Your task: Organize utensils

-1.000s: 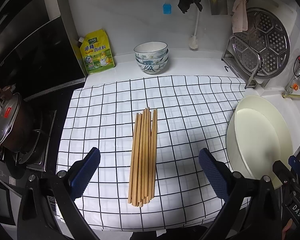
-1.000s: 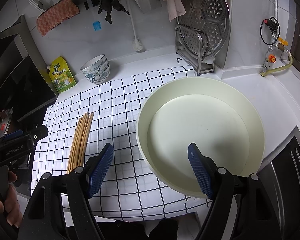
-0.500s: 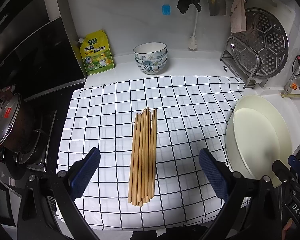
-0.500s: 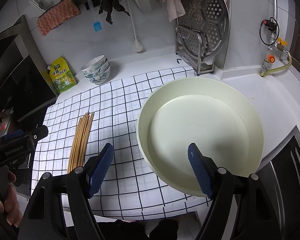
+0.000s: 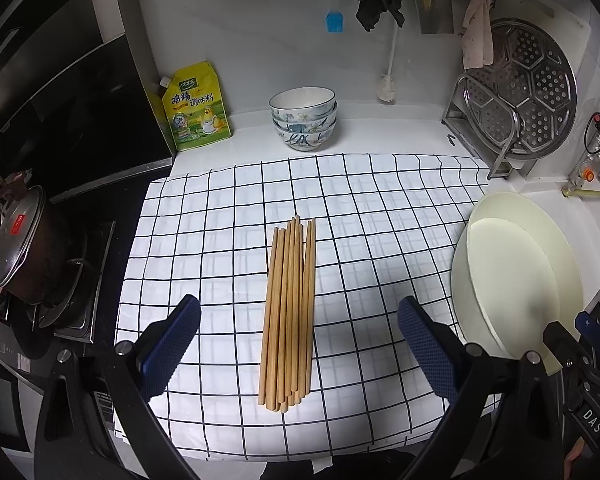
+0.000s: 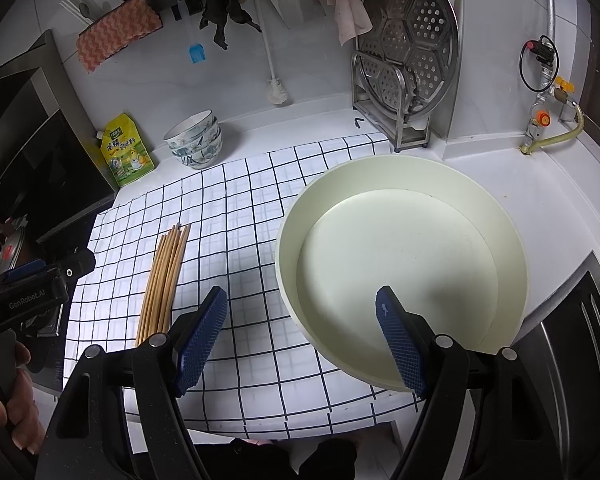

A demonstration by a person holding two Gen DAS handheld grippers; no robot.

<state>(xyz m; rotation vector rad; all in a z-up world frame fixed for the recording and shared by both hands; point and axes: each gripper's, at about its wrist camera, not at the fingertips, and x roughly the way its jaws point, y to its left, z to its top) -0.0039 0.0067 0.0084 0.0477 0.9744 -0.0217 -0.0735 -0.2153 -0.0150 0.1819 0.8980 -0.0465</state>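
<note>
A bundle of wooden chopsticks (image 5: 289,312) lies lengthwise on the white checked cloth (image 5: 380,216), also seen as chopsticks (image 6: 164,280) in the right wrist view. My left gripper (image 5: 298,344) hangs open above the near end of the bundle, one blue pad on each side, touching nothing. The right gripper (image 6: 300,340) is open over the near left rim of a wide cream basin (image 6: 500,208), which holds nothing. The basin (image 5: 496,208) sits right of the cloth in the left wrist view.
Stacked bowls (image 5: 303,120) and a yellow seasoning pouch (image 5: 196,108) stand at the back wall. A steel rack with a steamer plate (image 5: 532,92) is at the back right. A lidded pot (image 5: 16,240) sits on the stove at left. A hand (image 6: 8,412) holds the left gripper's handle.
Almost nothing has changed. Both views have drifted very slightly; the chopsticks and basin lie where they were and both grippers remain open.
</note>
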